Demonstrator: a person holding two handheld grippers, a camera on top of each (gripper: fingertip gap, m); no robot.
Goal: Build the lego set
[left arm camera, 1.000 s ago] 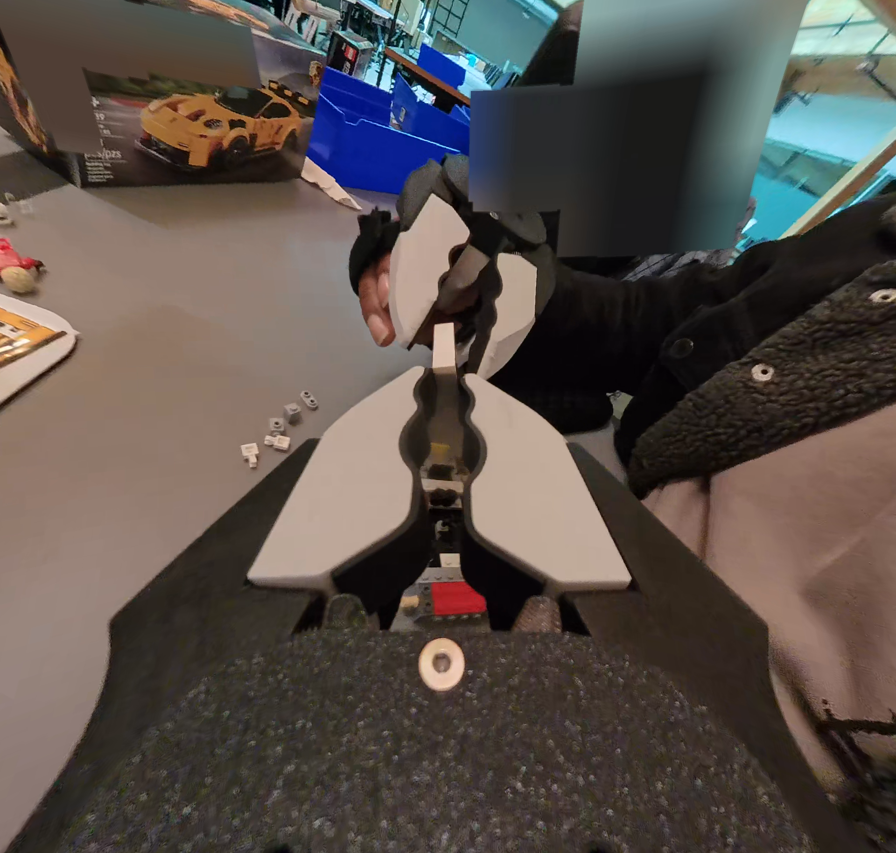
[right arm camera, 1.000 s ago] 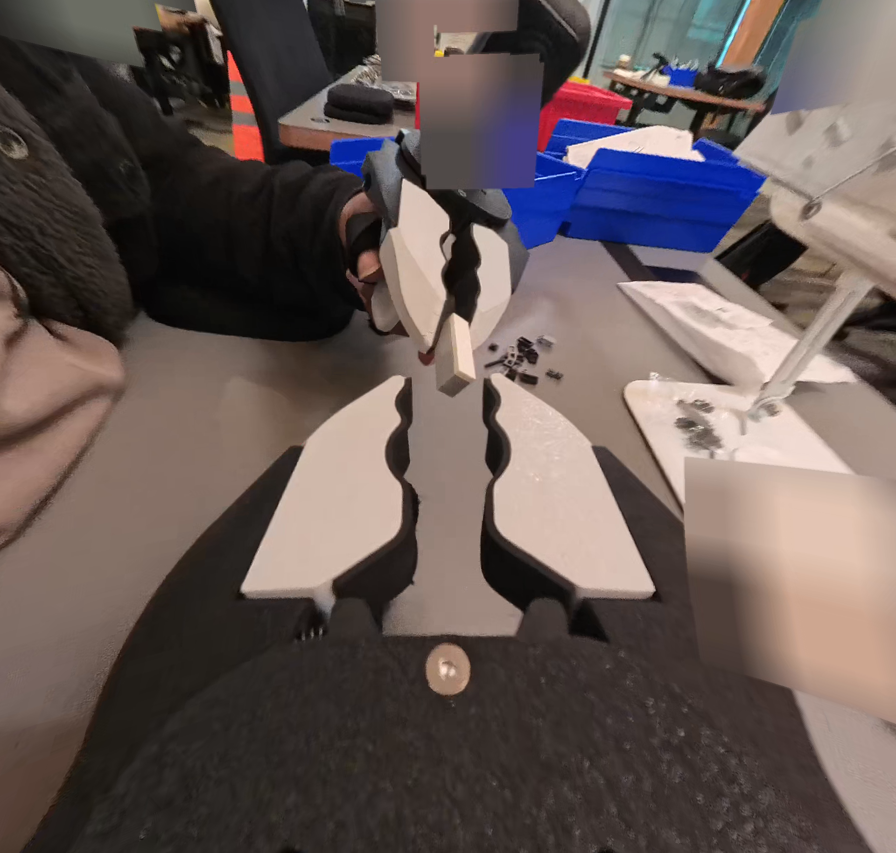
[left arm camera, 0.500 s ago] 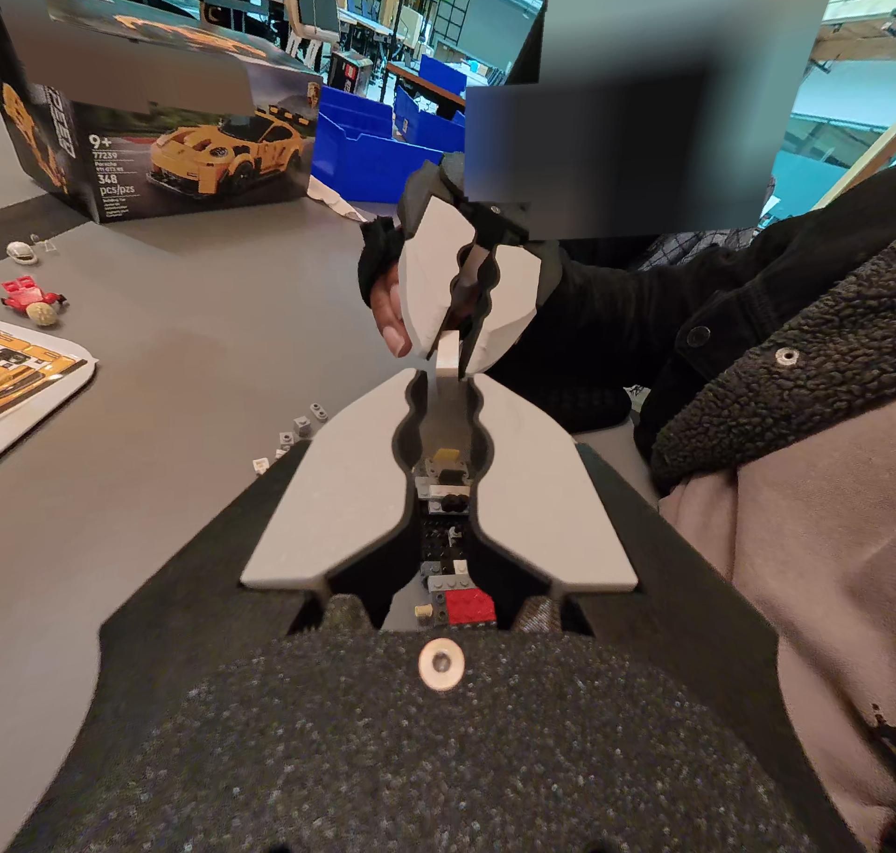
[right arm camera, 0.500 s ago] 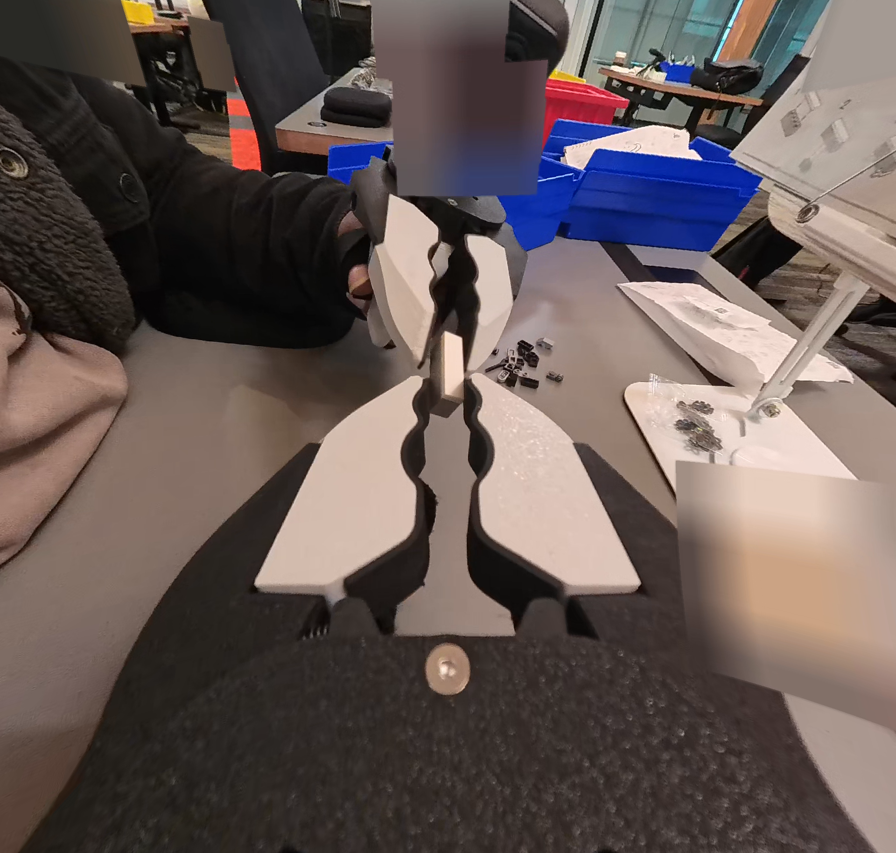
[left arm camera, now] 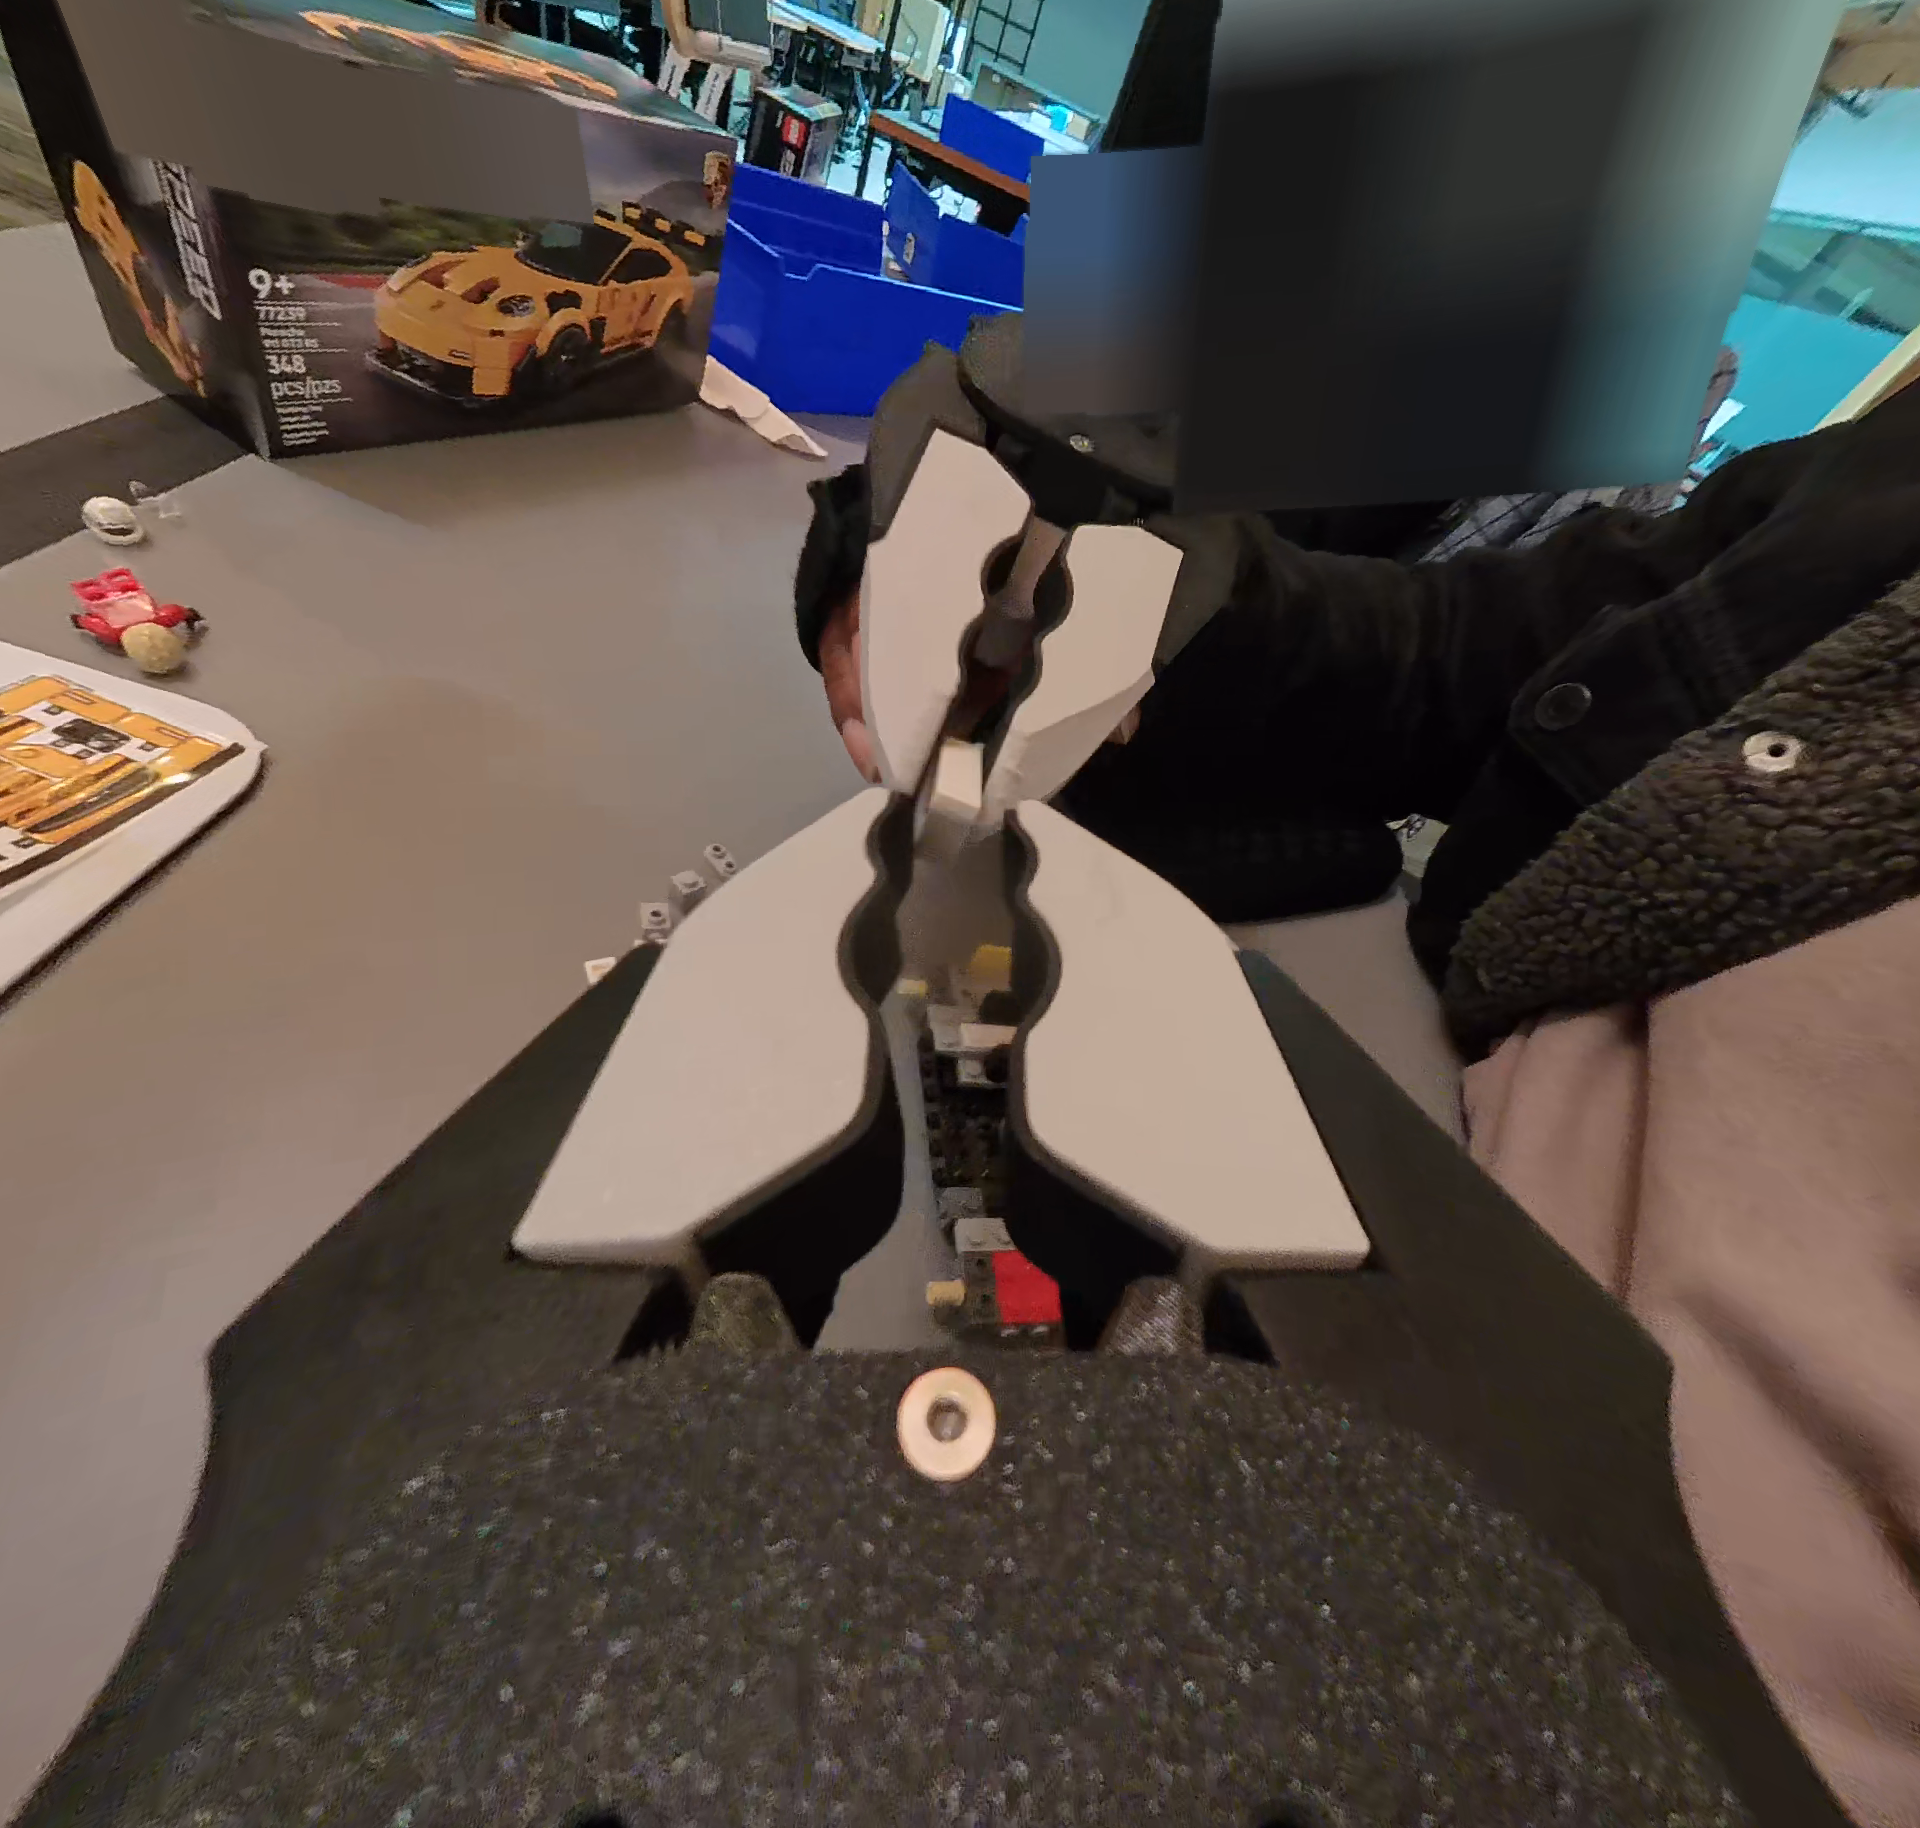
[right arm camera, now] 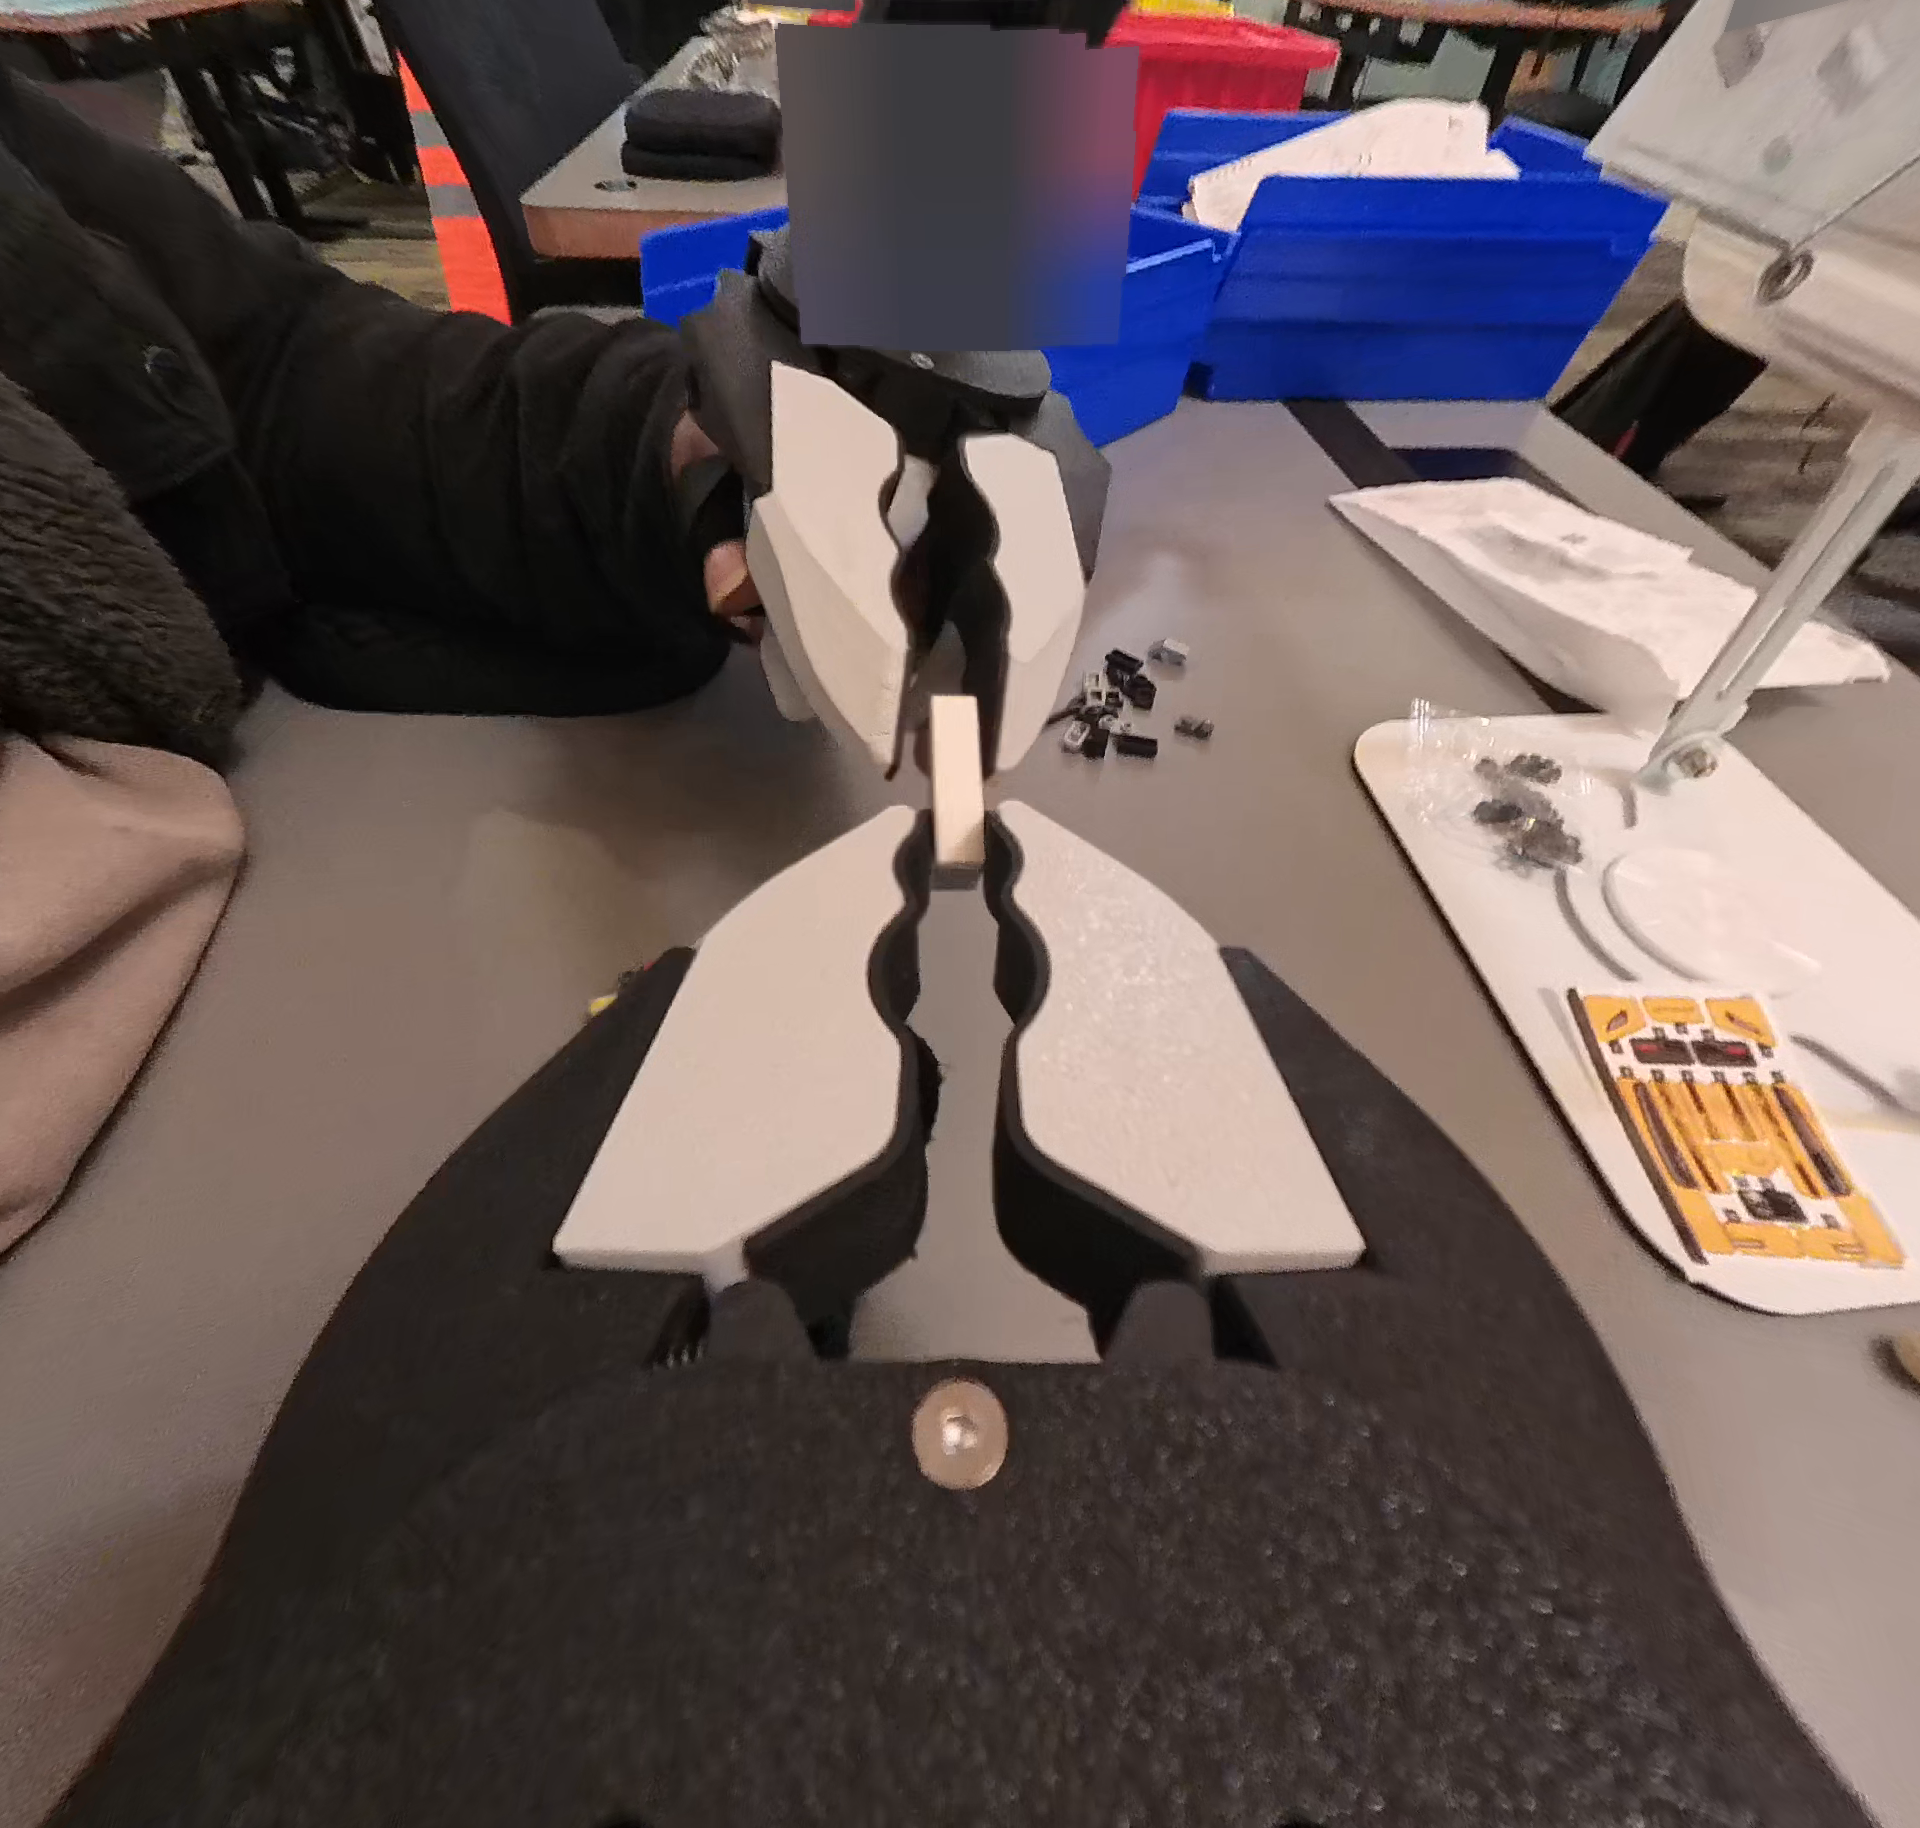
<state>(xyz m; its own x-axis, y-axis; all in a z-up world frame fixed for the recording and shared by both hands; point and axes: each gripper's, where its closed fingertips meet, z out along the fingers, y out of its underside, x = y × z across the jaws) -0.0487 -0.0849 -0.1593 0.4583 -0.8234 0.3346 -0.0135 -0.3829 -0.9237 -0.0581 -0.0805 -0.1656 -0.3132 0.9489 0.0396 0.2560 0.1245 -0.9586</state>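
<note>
White brick (right arm camera: pixel 956 791) btwn both hand-held grippers

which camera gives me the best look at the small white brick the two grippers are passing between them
The right wrist view: the white brick stands side-on, unblocked, its lower end between the right gripper fingertips. The left wrist view shows only the brick's end between both grippers' fingertips.

Left gripper (left arm camera: pixel 943 822) and right gripper (right arm camera: pixel 954 822) tip to tip, both jaws nearly closed.

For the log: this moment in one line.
Handover | small white plastic brick between both tips | right gripper shut on it | left gripper grip unclear
</note>
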